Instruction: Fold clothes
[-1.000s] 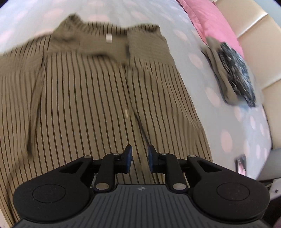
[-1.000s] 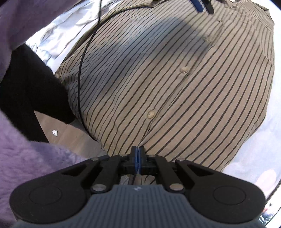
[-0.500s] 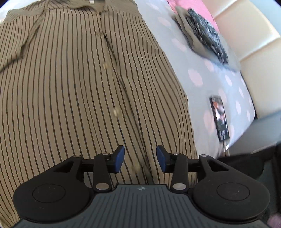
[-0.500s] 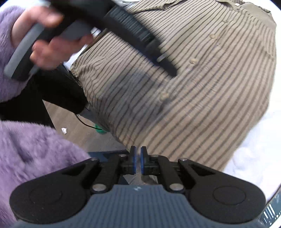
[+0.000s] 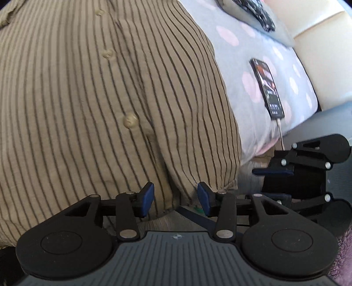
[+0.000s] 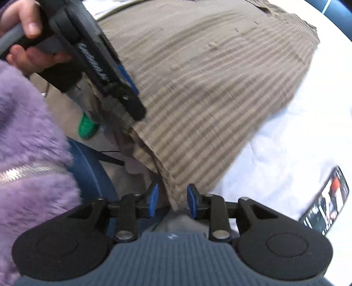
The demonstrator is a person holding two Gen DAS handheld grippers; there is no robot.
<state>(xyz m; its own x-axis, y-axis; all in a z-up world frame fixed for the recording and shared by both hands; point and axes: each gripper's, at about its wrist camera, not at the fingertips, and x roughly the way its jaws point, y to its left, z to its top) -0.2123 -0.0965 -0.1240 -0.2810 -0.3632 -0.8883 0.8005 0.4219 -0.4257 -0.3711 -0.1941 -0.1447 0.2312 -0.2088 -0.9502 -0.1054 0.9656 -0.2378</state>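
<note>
Left tool stands with its blue pads apart and opening, and the hem of the striped shirt sags into the gap between them without either pad pressing on it. Right tool is narrower but also opening; the shirt's bottom corner hangs between its pads, and no pad clamps the cloth.

From the hem, the shirt spreads away over the bed, its front up, with a row of buttons running up the placket. Its lower edge droops past the bed's edge. To the right of the shirt a phone lies on the dotted sheet with its screen lit and a cable at its near end; the text on the screen is too small to read. Beyond the shirt's far right side sits a folded pile of dark patterned cloth.

In the right wrist view the left tool crosses over the shirt's hem, gripped by a hand; white lettering on its body is blurred and unreadable. A purple fleece sleeve fills the view left of the hem.
</note>
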